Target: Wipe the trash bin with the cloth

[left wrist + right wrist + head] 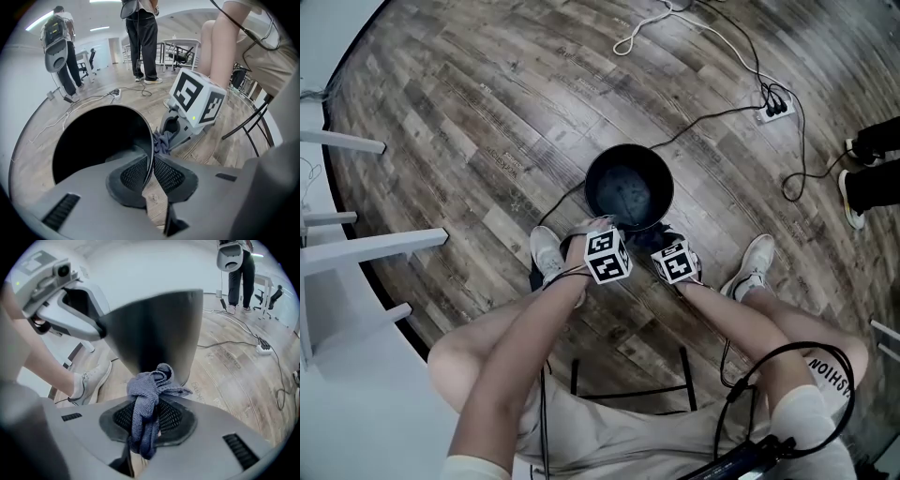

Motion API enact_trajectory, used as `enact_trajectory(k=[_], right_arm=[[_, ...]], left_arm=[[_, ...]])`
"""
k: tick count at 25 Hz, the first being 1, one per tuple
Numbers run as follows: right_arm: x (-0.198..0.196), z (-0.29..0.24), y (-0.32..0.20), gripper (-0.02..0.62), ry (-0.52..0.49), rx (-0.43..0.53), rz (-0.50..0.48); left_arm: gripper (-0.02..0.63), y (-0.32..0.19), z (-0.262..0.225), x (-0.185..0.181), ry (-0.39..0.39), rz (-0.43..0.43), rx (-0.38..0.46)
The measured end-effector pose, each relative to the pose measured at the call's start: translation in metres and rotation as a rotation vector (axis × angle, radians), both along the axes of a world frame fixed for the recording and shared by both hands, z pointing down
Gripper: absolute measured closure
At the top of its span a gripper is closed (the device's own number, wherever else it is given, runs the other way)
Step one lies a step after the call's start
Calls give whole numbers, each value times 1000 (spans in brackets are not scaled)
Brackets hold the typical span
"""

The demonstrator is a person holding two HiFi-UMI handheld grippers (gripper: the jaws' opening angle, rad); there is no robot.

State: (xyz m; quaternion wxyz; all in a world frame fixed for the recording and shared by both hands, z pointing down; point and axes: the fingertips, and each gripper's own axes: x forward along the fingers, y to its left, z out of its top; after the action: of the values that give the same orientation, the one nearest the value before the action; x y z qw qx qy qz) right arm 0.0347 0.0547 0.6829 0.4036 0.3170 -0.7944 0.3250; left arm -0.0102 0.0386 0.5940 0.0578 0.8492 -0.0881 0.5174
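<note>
A black round trash bin (629, 187) stands on the wooden floor, right in front of the person's feet. My left gripper (152, 171) is shut on the bin's rim (149, 136), one jaw inside and one outside. My right gripper (149, 420) is shut on a bunched blue-grey cloth (149, 401) and presses it against the bin's outer wall (157, 331) low down. In the head view both marker cubes, left (607, 255) and right (676, 262), sit at the bin's near side. The cloth (161, 141) also shows beside the rim in the left gripper view.
Cables and a power strip (775, 108) lie on the floor beyond the bin. White furniture legs (366, 246) stand at the left. The person's shoes (547, 253) flank the bin; a stool frame (628, 375) is under them. Other people (143, 40) stand farther off.
</note>
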Motion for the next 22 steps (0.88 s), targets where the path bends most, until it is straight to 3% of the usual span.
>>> enact_trajectory(k=[8,18,22], right_arm=[[1,-51,7,518,-68,-7,61],[14,-89,5,518,-119,-9,127],[22,-97,7,518,-124,-13,144]], left_arm=[[557,3,-1,10,1,-88,-31],[557,3,2,44,-12,-338,-128],[557,2,-2,50,31,-410,-153]])
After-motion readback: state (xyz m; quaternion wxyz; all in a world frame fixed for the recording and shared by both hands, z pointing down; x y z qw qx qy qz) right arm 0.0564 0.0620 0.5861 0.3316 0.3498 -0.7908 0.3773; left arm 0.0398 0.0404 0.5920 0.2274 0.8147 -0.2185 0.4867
